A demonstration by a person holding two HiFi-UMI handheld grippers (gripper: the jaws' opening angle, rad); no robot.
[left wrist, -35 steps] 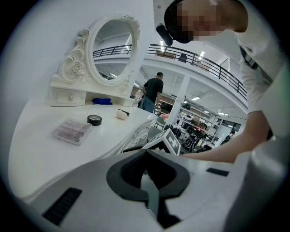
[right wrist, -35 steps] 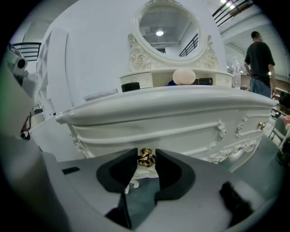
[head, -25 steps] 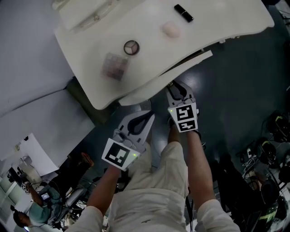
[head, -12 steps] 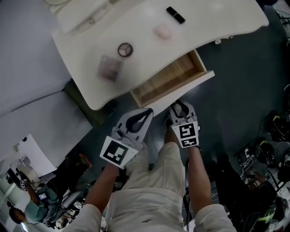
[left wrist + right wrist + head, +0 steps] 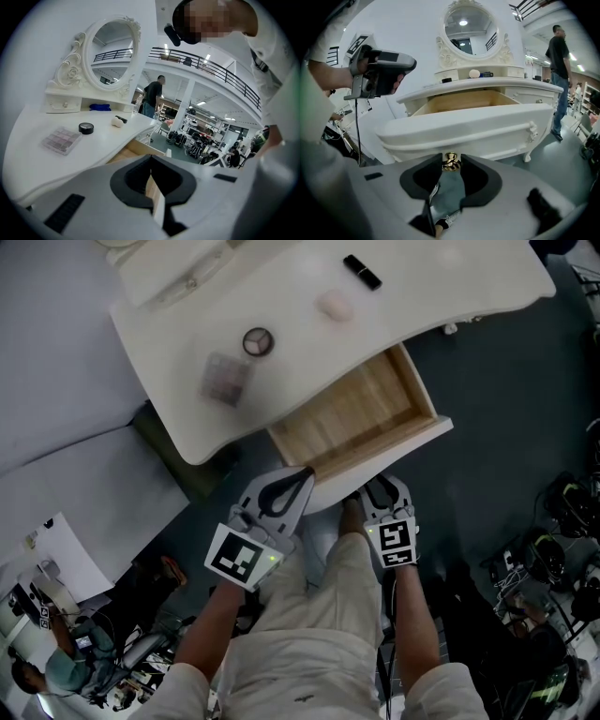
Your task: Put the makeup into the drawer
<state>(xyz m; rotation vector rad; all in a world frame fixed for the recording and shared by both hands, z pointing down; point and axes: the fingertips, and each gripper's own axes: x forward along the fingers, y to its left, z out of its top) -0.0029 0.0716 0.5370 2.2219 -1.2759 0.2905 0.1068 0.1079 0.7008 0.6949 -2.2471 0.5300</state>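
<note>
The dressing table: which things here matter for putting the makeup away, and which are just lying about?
For the job: open drawer, its gold knob gripped by the right hand-held gripper, eyeshadow palette, round compact, pale puff, black lipstick tube.

Just lying about: oval mirror, blue item under it, white paper sheet.

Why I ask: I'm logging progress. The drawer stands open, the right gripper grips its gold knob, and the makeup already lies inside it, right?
No: the drawer is empty. The head view shows its wood bare, with the palette, compact, sponge and lipstick on the tabletop. The rest holds: drawer open, right gripper on its gold knob.
</note>
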